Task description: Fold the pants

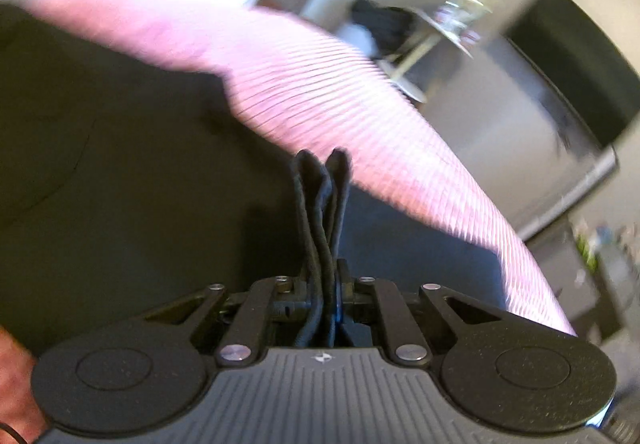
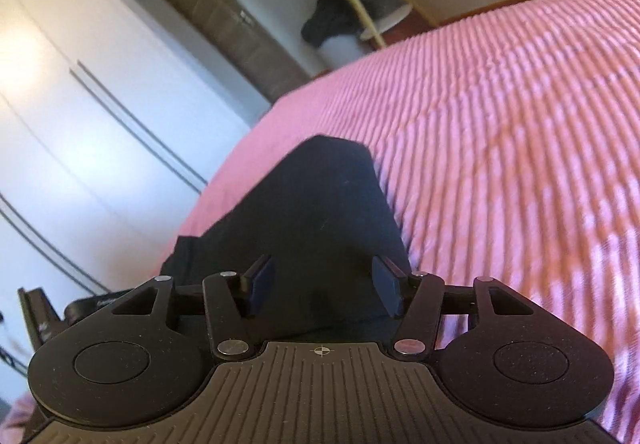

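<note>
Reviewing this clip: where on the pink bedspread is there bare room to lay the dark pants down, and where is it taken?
In the right wrist view, the pink bedspread lies bare to the right of the dark pants, up to the far edge. The strip ahead of the right claw is taken by them. The left wrist view is blurred; dark cloth fills its left side.

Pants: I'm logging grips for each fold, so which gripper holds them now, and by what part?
The left gripper is shut on a bunched edge of the dark pants; which part is unclear. The right gripper is open.
</note>
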The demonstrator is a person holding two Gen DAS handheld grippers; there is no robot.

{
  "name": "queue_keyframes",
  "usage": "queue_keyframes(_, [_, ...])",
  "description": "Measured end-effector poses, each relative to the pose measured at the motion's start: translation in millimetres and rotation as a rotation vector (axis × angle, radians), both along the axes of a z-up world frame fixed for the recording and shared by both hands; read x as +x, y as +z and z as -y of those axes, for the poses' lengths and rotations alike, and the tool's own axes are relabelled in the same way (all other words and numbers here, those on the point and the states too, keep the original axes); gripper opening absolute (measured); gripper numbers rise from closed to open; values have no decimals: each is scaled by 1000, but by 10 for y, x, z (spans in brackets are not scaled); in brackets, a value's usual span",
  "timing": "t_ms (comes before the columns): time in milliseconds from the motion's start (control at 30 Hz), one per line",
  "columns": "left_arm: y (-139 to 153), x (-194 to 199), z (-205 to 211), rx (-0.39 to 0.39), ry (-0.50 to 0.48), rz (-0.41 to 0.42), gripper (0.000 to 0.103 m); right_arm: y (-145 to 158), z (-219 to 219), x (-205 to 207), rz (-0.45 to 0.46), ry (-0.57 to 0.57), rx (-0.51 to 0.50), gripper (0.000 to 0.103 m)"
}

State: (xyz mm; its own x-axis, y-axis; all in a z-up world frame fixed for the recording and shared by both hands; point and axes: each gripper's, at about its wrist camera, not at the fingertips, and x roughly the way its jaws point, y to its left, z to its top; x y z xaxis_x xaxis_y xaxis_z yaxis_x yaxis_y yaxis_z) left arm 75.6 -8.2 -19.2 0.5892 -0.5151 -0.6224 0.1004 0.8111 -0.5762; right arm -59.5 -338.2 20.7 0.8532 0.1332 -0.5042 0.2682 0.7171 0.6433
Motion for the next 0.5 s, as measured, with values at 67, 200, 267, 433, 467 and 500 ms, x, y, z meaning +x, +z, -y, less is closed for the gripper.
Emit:
queue_keyframes(67, [-102,69,-54,-50,11,-59,11,4,-16,1,-32,-18,28,62])
queue_keyframes(200, [-158,135,15,-28,8,-104,28,-82,-104,-65,-83,-8,134,68])
queue_keyframes(267, [-206,151,-4,-37,5,-119,28,-144,-177,-60,-113,0,160,69])
queue_keyframes(433, [-324,223,-102,-83,2,-156,27,-260,-146,18,-136,-75,222,68])
queue_keyframes(467, [-307,222,-72,-86,2,-156,23,-302,-126,15,-136,-96,262,67])
queue_keyframes(500, [-303,223,-63,-83,0,-154,21,-339,-115,2,-132,-101,298,67])
